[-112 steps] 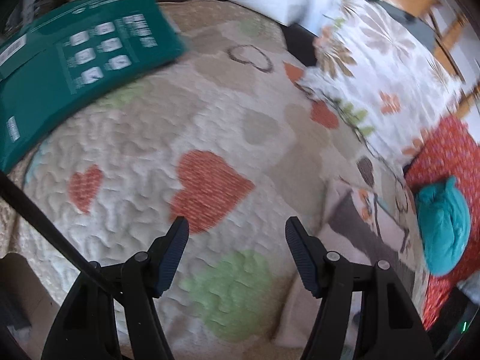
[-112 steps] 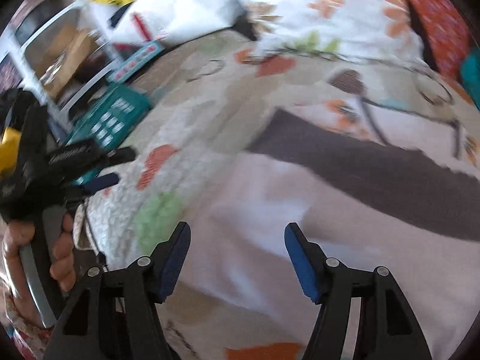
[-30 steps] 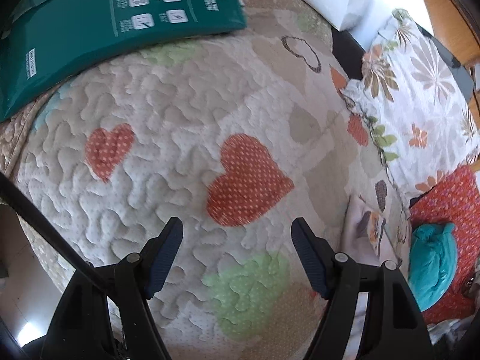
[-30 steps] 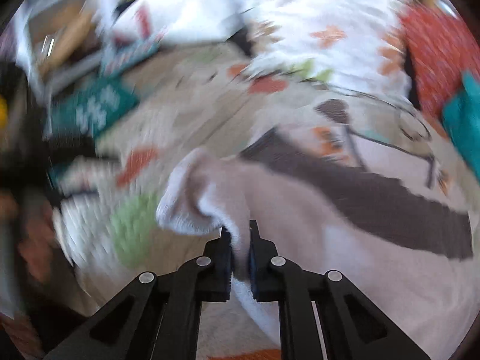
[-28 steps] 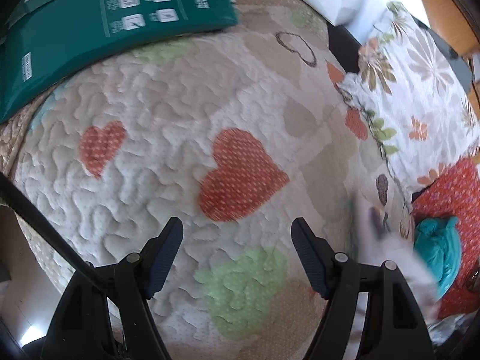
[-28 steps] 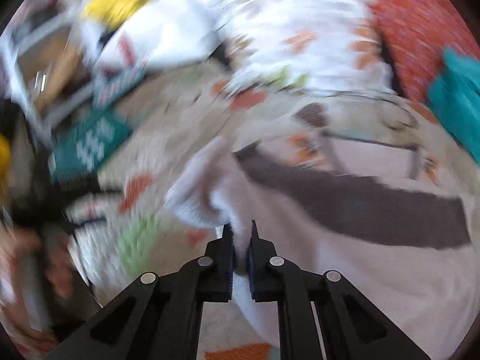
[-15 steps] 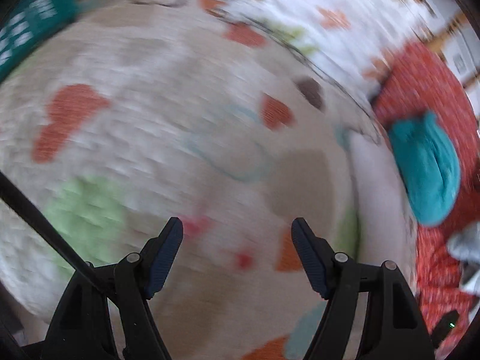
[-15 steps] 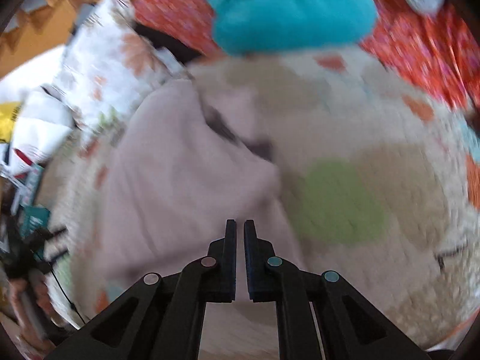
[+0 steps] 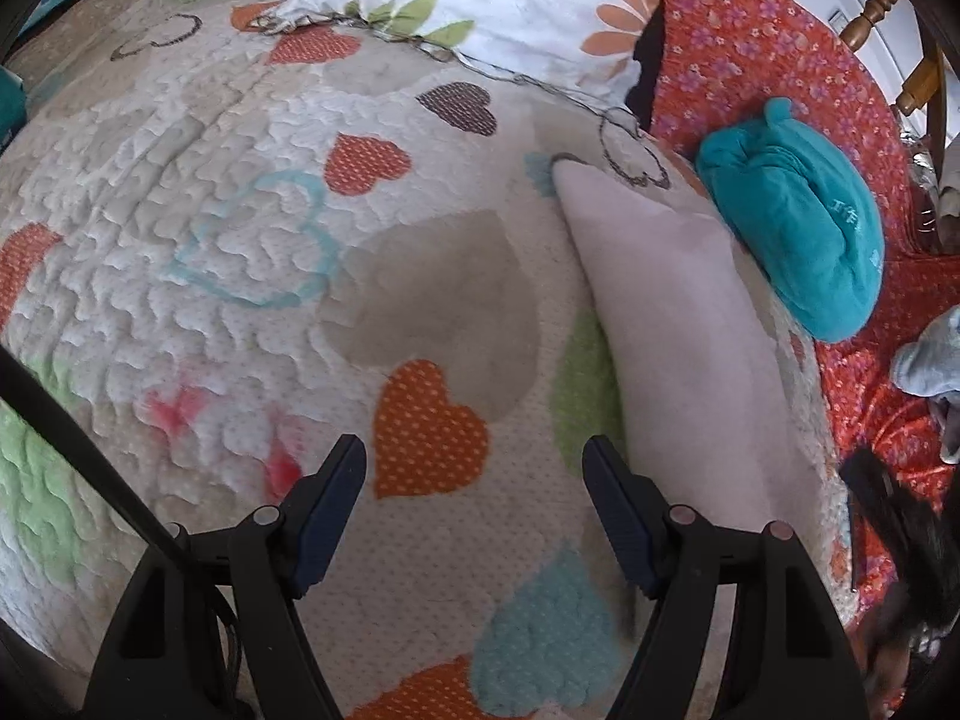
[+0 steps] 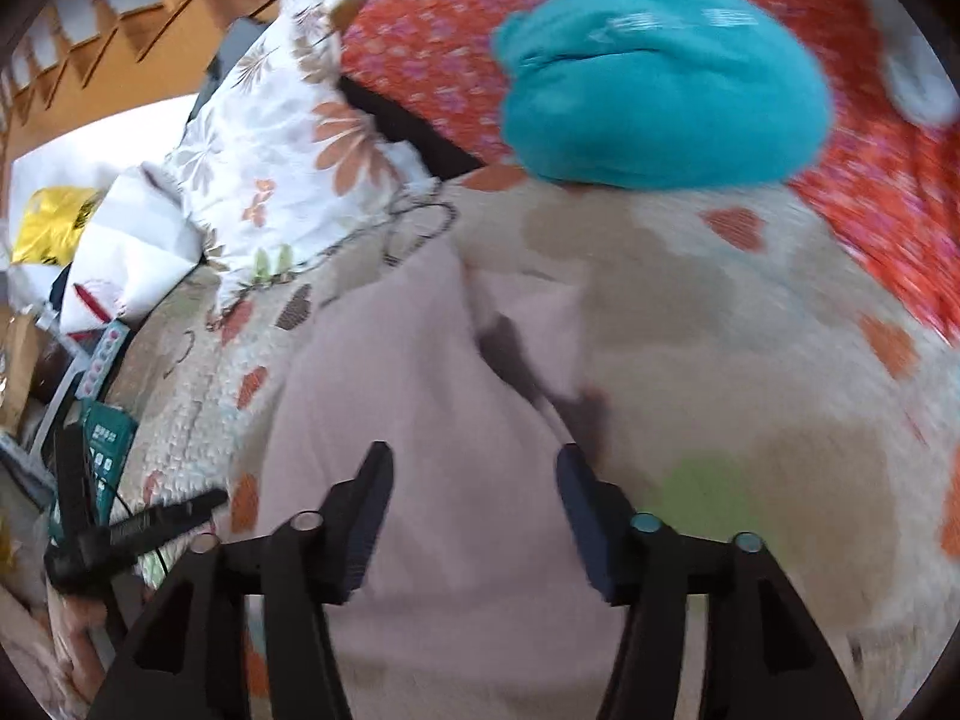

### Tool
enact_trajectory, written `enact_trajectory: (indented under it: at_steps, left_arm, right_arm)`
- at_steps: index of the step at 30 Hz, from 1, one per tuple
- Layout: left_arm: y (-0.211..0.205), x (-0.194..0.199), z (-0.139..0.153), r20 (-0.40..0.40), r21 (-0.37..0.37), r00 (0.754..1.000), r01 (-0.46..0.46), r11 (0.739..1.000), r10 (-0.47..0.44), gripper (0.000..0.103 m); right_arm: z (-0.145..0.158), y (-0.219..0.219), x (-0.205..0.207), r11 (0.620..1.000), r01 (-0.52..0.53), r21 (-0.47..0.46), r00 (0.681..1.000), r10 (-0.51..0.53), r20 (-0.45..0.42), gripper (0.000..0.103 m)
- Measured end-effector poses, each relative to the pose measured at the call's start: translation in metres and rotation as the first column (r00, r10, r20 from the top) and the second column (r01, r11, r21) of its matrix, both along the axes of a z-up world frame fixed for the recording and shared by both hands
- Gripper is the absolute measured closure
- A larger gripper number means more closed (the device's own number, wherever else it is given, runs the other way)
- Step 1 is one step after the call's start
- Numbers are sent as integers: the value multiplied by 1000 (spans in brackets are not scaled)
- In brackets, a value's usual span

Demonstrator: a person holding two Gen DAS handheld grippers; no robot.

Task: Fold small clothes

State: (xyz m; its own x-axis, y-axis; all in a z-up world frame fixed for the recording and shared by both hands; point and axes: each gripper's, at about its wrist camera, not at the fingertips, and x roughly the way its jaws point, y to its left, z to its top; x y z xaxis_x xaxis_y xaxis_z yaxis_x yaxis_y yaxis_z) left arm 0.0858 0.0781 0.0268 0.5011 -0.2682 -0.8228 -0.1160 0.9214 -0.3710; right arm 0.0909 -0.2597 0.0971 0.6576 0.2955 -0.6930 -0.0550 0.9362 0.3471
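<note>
Pinkish garment point(image 10: 420, 420) flat on the heart quilt point(image 9: 240, 276), under the right tongs point(image 10: 474, 480), just right of the left tongs point(image 9: 474, 480), both wide open, holding nothing

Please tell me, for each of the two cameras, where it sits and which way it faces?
Left wrist: on the left gripper, open, looking down at the heart quilt.
Right wrist: on the right gripper, open over the pale garment; the person's other gripper shows at left.
Shared: pale garment, teal garment.
</note>
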Motion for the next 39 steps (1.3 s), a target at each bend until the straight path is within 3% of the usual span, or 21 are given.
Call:
enact_trajectory:
  at_steps: [3, 9, 12, 14, 17, 20, 23, 24, 26, 28, 30, 32, 36, 38, 39]
  left_arm:
    - [-7, -2, -1, -11, -26, 1000, 18, 1000, -18, 30]
    - [-22, -4, 6, 15, 3, 999, 50, 999, -50, 30]
    - [-30, -1, 8, 25, -12, 998, 57, 998, -57, 30]
    - [-38, 1, 10, 38, -22, 997, 67, 998, -66, 30]
    - [-54, 3, 16, 71, -40, 994, 89, 995, -86, 29]
    - [-74, 2, 21, 111, -30, 984, 140, 990, -136, 24]
    - [-105, 6, 10, 54, 48, 974, 216, 975, -218, 24]
    - [-112, 7, 4, 26, 67, 971, 234, 970, -236, 24]
    - [-126, 10, -16, -65, 108, 961, 275, 955, -269, 24]
    - [-127, 9, -23, -65, 105, 965, 260, 960, -254, 24]
    - [-128, 9, -20, -58, 112, 962, 270, 956, -265, 24]
    - [-124, 8, -18, -46, 99, 964, 266, 959, -262, 24]
    - [-119, 5, -18, -28, 59, 968, 253, 966, -251, 24]
    - [-114, 2, -14, -12, 46, 967, 256, 966, -256, 24]
    - [-114, 0, -9, 7, 33, 966, 259, 965, -259, 24]
  right_arm:
    - [-16, 1, 53, 998, -12, 57, 999, 15, -48, 40]
    - [-49, 14, 100, 982, -82, 171, 989, 101, -104, 42]
    - [-60, 26, 107, 978, -122, 172, 983, 143, -117, 60]
    - [-63, 24, 108, 970, -114, 213, 981, 144, -130, 79]
    - [-42, 13, 96, 971, -92, 223, 989, 114, -91, 88]
    - [-14, -4, 70, 984, -53, 167, 998, 58, -26, 96]
    - [-10, -18, 53, 998, -13, 64, 999, 15, -34, 96]
    - [-18, -20, 53, 1000, 5, 5, 998, -5, -66, 96]
    - [-33, -23, 57, 1000, 13, -28, 991, -17, -135, 94]
    - [-38, -35, 54, 998, 28, 49, 990, -21, -137, 92]
    - [-35, -46, 51, 995, 35, 95, 993, -25, -112, 78]
    - [-29, -55, 50, 992, 53, 117, 997, -46, -68, 54]
    - [-33, -53, 73, 968, 16, 249, 999, -3, -52, 42]
    - [-43, -41, 89, 965, -2, 263, 997, 21, -69, 43]
    - [-49, -34, 92, 966, -16, 256, 996, 37, -78, 48]
